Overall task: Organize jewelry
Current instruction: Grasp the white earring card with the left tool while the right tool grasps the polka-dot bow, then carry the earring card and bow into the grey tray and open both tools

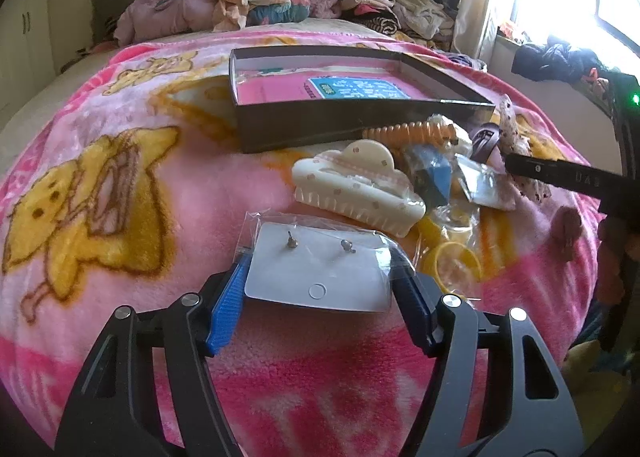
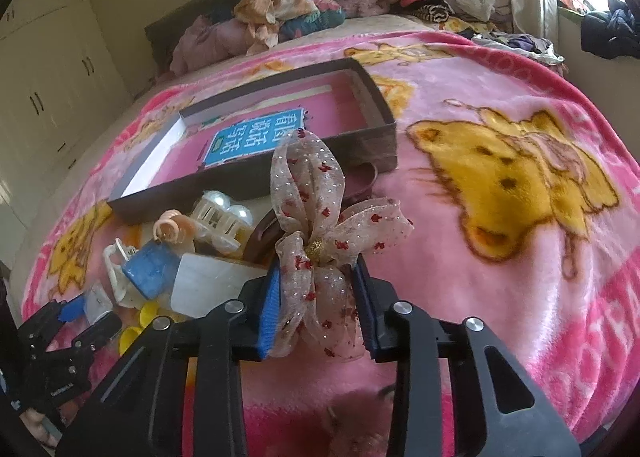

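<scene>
Left gripper [image 1: 320,293] — clamped on white earring card in clear plastic sleeve [image 1: 316,273]; right gripper [image 2: 318,289] — clamped on sheer red-dotted ribbon bow [image 2: 320,217].

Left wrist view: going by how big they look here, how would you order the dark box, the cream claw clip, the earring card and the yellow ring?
1. dark box
2-3. cream claw clip and earring card: look alike, and the card is nearer
4. yellow ring

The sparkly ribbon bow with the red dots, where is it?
In the right wrist view the ribbon bow sits between the right gripper fingers, just in front of the dark box on the pink blanket.
</scene>
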